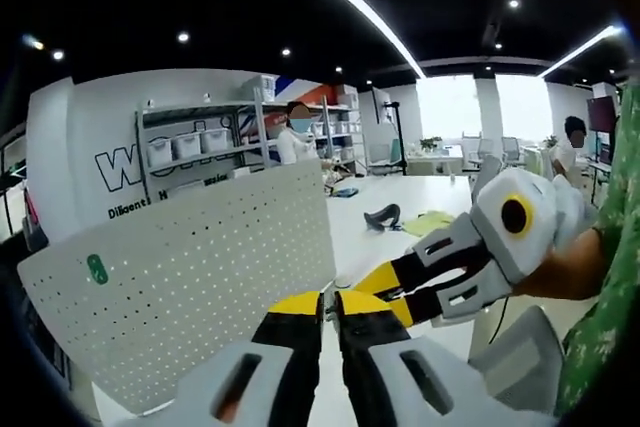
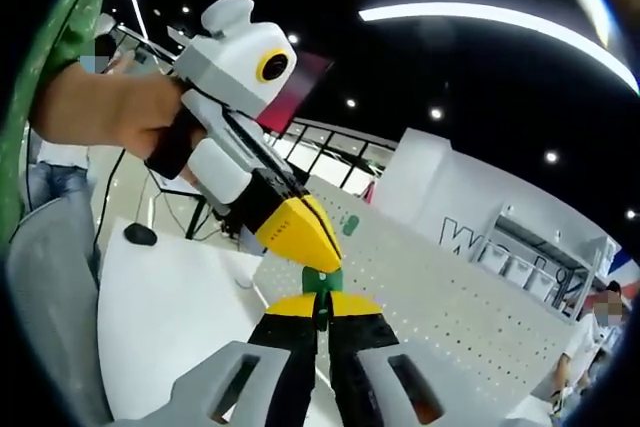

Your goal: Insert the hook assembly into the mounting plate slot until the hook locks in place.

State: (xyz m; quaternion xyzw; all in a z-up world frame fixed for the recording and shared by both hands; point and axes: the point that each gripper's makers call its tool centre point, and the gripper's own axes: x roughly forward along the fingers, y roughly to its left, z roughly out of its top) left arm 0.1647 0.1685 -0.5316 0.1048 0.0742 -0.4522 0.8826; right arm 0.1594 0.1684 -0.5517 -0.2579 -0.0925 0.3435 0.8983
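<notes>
My right gripper (image 2: 322, 299) clamps a green hook (image 2: 322, 280) at the pegboard (image 2: 450, 307). My left gripper (image 1: 330, 299) is closed on the board's edge, its yellow tips crowding the hook.

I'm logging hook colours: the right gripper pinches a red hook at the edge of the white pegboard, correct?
Not quite. In the right gripper view the hook pinched by the right gripper is green, not red. The rest holds: it sits at the edge of the white pegboard.

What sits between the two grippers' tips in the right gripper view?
A small green hook, pinched between the right gripper and left gripper, in front of the pegboard.
</notes>
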